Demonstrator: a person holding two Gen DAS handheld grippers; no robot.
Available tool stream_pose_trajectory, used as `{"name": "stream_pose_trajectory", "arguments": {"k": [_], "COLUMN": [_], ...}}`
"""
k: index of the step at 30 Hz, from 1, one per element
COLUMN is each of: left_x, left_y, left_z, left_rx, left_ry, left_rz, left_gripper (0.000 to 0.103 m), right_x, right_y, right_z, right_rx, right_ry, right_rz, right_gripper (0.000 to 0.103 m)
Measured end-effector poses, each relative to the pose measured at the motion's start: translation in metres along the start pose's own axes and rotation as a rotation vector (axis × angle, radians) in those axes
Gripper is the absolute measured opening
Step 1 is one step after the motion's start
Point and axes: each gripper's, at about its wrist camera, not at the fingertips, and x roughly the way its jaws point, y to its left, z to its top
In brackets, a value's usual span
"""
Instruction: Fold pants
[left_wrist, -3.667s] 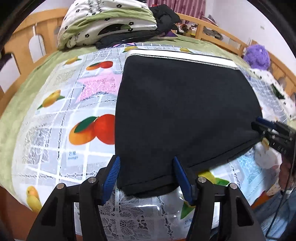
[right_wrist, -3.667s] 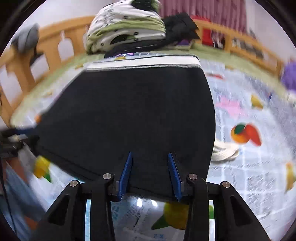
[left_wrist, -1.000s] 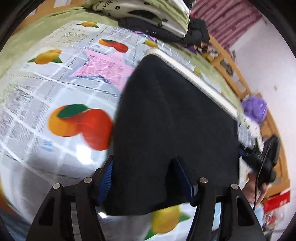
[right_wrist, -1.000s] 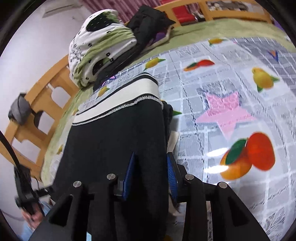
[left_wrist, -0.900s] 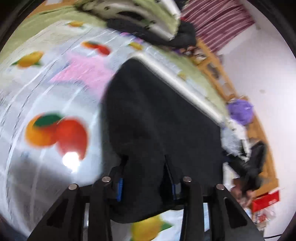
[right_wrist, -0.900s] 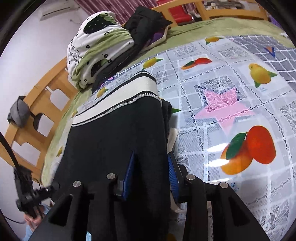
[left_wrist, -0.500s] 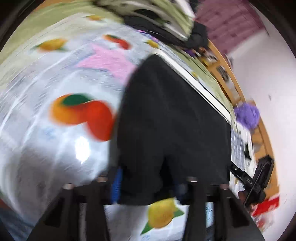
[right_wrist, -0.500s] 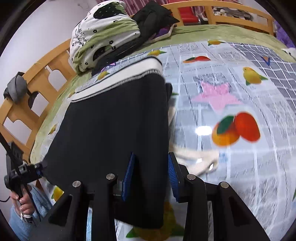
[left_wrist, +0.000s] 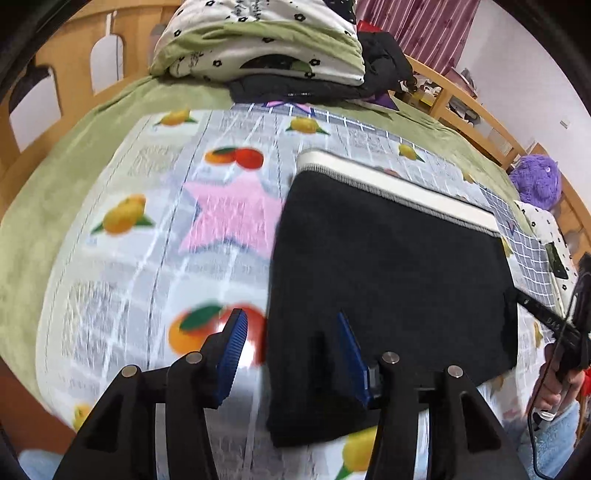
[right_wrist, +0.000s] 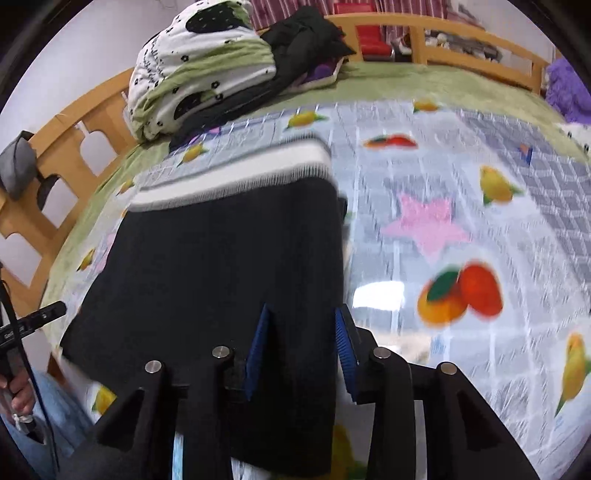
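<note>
Black pants (left_wrist: 388, 273) with a white striped waistband (left_wrist: 399, 184) lie folded flat on the fruit-print cloth (left_wrist: 155, 236). My left gripper (left_wrist: 291, 354) is open over the pants' near left corner, its left finger over the cloth and its right finger over the fabric. In the right wrist view the pants (right_wrist: 221, 266) fill the left half. My right gripper (right_wrist: 303, 347) is open, its jaws astride the pants' near right edge. Each gripper shows at the edge of the other's view.
A pile of folded bedding and dark clothes (left_wrist: 266, 48) sits at the bed's far end by the wooden rail (right_wrist: 461, 40). A purple plush toy (left_wrist: 535, 181) lies at the far right. Green blanket (left_wrist: 74, 155) borders the cloth.
Both grippers have opened and let go of the pants, which now lie flat in a shorter fold. Both have drawn back toward the near edge.
</note>
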Motion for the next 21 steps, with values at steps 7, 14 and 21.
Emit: {"name": "stream_pose_trajectory", "arguments": {"k": [7,14,21], "left_x": [0.036,0.114,0.087], "left_y": [-0.048,-0.054,-0.039], "left_z": [0.071,0.088,0.083], "left_rx": [0.119,0.124,0.06], "left_ry": [-0.052,0.026,0.052], "left_rz": [-0.058,0.013,-0.03], "left_gripper": [0.058,0.059,0.061], "right_x": [-0.004,0.073,0.056], "right_y": [0.015,0.006,-0.018], "right_z": [0.062,0.077,0.078], "right_rx": [-0.061,-0.097,0.023], "right_ry": [-0.196,-0.1,-0.104], "right_rz": [-0.032,-0.123,-0.018], "right_gripper": [0.038,0.039,0.042]}}
